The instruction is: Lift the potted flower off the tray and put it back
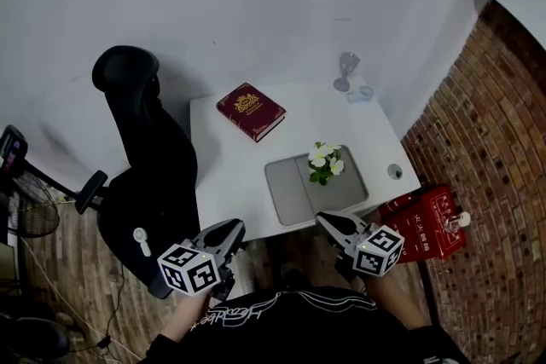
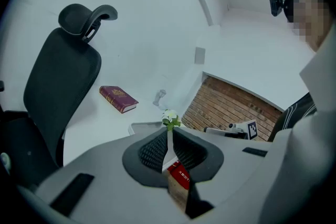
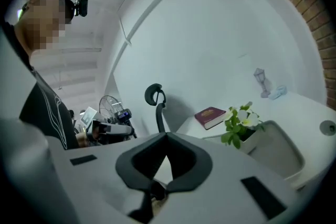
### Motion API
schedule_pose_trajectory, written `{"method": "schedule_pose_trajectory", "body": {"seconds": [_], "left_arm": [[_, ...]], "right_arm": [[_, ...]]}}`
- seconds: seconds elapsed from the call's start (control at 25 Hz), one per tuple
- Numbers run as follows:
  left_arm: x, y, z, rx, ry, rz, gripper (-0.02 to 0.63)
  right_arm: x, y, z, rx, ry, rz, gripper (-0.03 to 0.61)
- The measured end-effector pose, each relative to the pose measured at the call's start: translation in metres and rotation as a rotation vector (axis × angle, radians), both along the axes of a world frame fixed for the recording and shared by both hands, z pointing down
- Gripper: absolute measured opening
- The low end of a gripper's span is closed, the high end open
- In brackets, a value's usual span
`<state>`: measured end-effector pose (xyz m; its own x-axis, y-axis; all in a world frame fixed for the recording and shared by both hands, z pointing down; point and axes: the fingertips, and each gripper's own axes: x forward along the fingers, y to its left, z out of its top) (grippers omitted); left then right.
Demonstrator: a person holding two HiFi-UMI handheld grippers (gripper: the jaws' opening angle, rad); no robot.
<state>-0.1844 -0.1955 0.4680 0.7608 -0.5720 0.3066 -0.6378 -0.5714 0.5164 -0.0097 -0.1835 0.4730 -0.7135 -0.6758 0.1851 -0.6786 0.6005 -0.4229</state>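
Observation:
The potted flower (image 1: 325, 164), white blooms over green leaves, stands on the grey tray (image 1: 290, 193) near the front edge of the white table (image 1: 229, 175). Both grippers hover off the table, in front of that edge. My left gripper (image 1: 232, 228) is left of the tray, jaws shut and empty. My right gripper (image 1: 325, 219) is just in front of the tray, below the flower, also shut on nothing. In the left gripper view the flower (image 2: 169, 118) shows just past the closed jaw tips (image 2: 168, 131). In the right gripper view the flower (image 3: 240, 123) and tray (image 3: 278, 150) lie right of the closed jaws (image 3: 167, 136).
A dark red book (image 1: 251, 111) lies at the table's back left, and a glass goblet (image 1: 346, 70) stands at the far edge. A black office chair (image 1: 145, 158) stands left of the table. A red box (image 1: 431, 222) sits on the floor by the brick wall.

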Motion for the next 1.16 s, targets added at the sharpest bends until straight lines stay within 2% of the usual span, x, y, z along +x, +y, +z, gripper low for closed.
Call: {"method": "schedule_pose_trajectory", "body": {"seconds": [0.2,0.32,0.76,1.16], "left_arm": [[-0.006,0.021,-0.008,0.039,0.002,0.034,0.052],[-0.005,0.032,-0.013,0.065,0.001,0.059,0.052],[-0.001,0.058,-0.021,0.110,0.000,0.138,0.052],[-0.006,0.062,-0.015,0.110,-0.002,0.150,0.052]], "right_arm": [[-0.033,0.028,-0.016,0.065,-0.005,-0.065,0.000],[-0.042,0.039,-0.017,0.077,0.003,-0.071,0.000],[-0.043,0.064,-0.015,0.068,0.003,-0.028,0.000],[-0.053,0.065,-0.009,0.061,0.008,-0.039,0.000]]}}
